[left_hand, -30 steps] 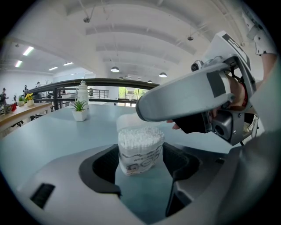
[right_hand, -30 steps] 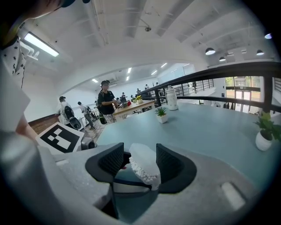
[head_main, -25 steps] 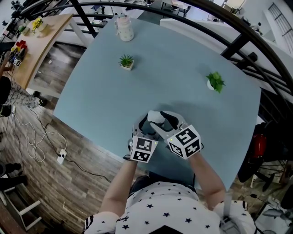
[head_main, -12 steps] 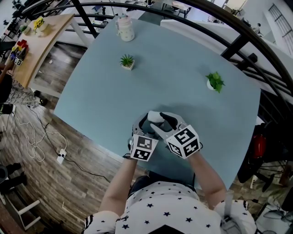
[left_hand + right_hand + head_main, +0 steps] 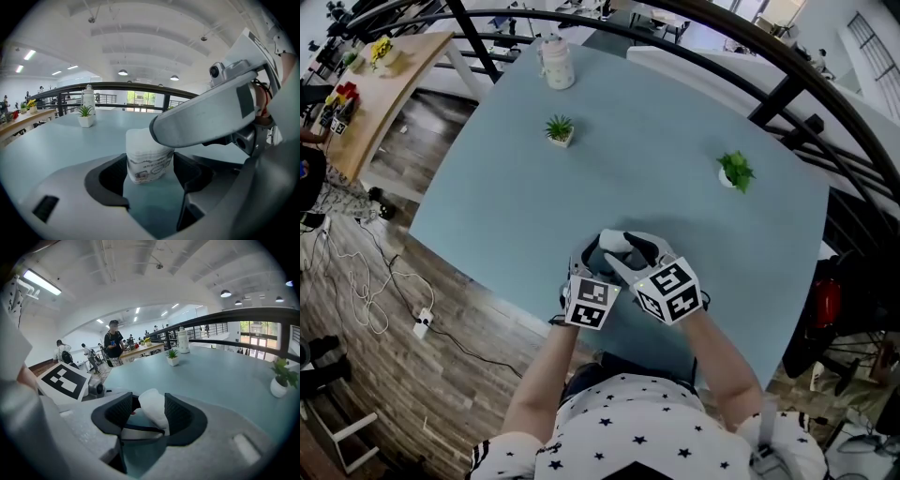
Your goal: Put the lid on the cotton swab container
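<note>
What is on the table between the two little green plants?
Nothing. In the head view, the blue tabletop is bare between the square-potted plant and the round-potted plant.

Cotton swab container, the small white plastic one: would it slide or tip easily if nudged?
Likely light: the small white plastic cotton swab container looks thin-walled. On the smooth blue-grey table it would probably slide or tip when nudged, which may be why the left tool grips its sides.

Open-plan office loft: railing (image 5: 234, 314), ceiling lamps (image 5: 123, 72), people (image 5: 114, 341) at workbench (image 5: 140, 349).
</note>
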Action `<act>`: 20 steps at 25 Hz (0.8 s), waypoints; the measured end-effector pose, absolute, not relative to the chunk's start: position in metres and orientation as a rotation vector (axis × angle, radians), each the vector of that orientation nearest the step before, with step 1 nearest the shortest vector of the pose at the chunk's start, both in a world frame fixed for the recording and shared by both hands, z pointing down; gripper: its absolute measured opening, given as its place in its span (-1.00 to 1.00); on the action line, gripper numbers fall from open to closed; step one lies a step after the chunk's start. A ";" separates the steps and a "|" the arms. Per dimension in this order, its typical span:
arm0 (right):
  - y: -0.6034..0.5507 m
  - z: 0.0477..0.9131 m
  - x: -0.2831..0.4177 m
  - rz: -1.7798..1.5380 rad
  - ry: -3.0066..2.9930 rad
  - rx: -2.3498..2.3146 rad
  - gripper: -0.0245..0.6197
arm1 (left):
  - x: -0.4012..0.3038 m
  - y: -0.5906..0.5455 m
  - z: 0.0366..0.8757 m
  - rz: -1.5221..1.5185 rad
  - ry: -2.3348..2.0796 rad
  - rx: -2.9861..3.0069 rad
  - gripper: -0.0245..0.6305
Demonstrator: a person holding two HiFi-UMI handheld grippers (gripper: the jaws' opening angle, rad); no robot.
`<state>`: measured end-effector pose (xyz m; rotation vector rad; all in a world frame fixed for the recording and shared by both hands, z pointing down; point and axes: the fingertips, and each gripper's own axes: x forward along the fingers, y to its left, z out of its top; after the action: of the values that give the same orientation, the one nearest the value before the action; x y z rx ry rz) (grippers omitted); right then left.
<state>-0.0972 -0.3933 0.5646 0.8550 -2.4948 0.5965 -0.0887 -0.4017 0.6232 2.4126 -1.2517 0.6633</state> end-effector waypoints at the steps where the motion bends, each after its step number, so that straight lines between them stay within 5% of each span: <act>1: -0.394 0.564 -0.097 0.598 -2.496 0.859 -0.26 | -0.088 -0.402 0.623 0.664 -1.254 2.411 0.03; 20: -0.378 0.549 -0.087 0.463 -2.559 0.900 -0.27 | -0.095 -0.371 0.607 0.642 -1.341 2.393 0.03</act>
<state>-0.0872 -0.3782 0.5493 0.9003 -2.5593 0.4630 -0.0949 -0.3707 0.6075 2.3926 -1.3413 0.6425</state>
